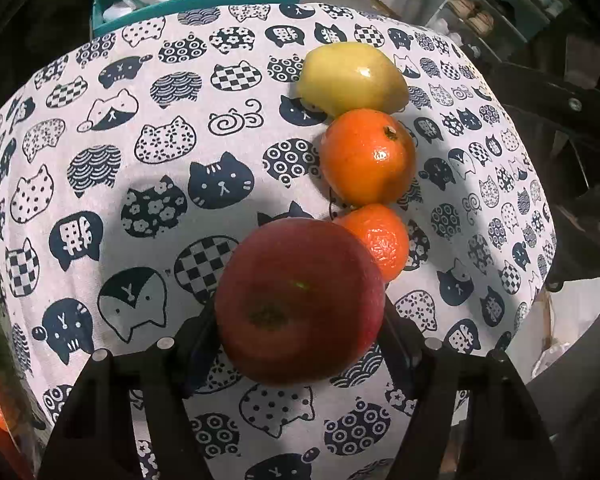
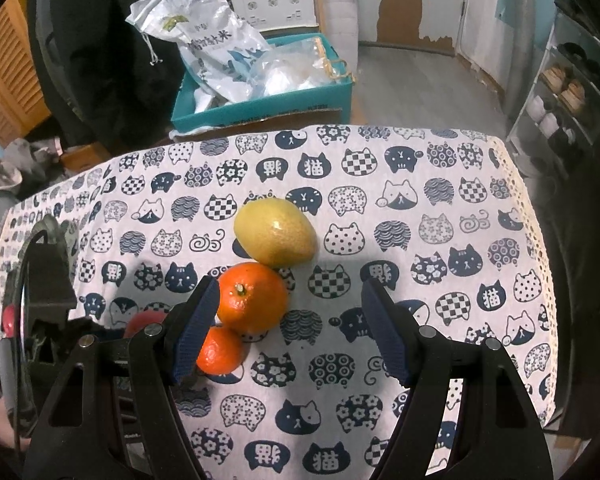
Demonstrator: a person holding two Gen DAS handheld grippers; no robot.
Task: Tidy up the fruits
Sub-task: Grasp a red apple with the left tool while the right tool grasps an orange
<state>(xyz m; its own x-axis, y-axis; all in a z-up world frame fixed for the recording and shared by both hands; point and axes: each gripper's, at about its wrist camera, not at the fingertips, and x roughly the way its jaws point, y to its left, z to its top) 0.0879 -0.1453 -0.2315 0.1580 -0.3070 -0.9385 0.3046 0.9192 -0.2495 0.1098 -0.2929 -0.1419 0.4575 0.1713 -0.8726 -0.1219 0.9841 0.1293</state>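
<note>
A row of fruit is set down the bench point(image 2: 420, 216): lemon point(image 2: 275, 232), large orange point(image 2: 253, 298), small orange point(image 2: 219, 350), each touching the next. Open cloth is left to the right of the row, under the spread right gripper point(image 2: 289, 328). Nearer access is blocked by the apple point(image 1: 300, 300), clamped in the left gripper point(image 1: 300, 320).

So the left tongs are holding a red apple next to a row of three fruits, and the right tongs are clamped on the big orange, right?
Not quite. The right tongs are open and hold nothing; the right wrist view shows the big orange lying on the tablecloth beside one finger. The rest stands: the left tongs hold the red apple by the row of lemon, orange and small mandarin.
</note>
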